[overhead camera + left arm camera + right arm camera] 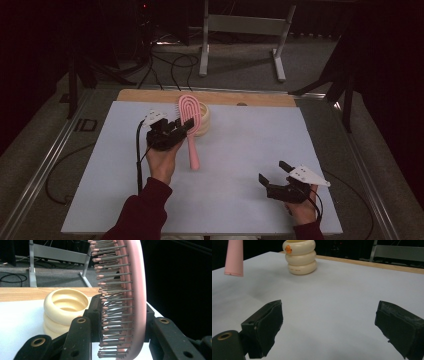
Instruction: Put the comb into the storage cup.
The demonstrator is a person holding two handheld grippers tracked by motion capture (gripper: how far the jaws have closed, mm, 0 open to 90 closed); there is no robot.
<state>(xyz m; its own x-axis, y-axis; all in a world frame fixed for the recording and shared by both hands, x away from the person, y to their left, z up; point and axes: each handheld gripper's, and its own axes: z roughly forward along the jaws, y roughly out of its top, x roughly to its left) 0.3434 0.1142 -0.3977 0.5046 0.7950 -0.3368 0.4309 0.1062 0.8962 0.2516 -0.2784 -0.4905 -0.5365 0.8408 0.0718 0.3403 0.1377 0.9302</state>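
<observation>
My left gripper (181, 126) is shut on a pink hairbrush (189, 122), held up off the table with its handle pointing toward the person. In the left gripper view the jaws clamp the brush head (130, 302) across its bristles and back. Just beyond the brush stands a cream ribbed cup (202, 120), also seen as a cream ribbed cup (65, 307) with an open top. My right gripper (274, 172) hovers open at the near right of the table with nothing between its pads (268, 322). The right gripper view shows the cup (301, 257) far off and the handle's tip (234, 258).
A white board (240, 150) covers the table, with a wooden strip (150, 95) along its far edge. Cables and a metal stand (240, 25) lie on the floor beyond. Dark curtains close in both sides.
</observation>
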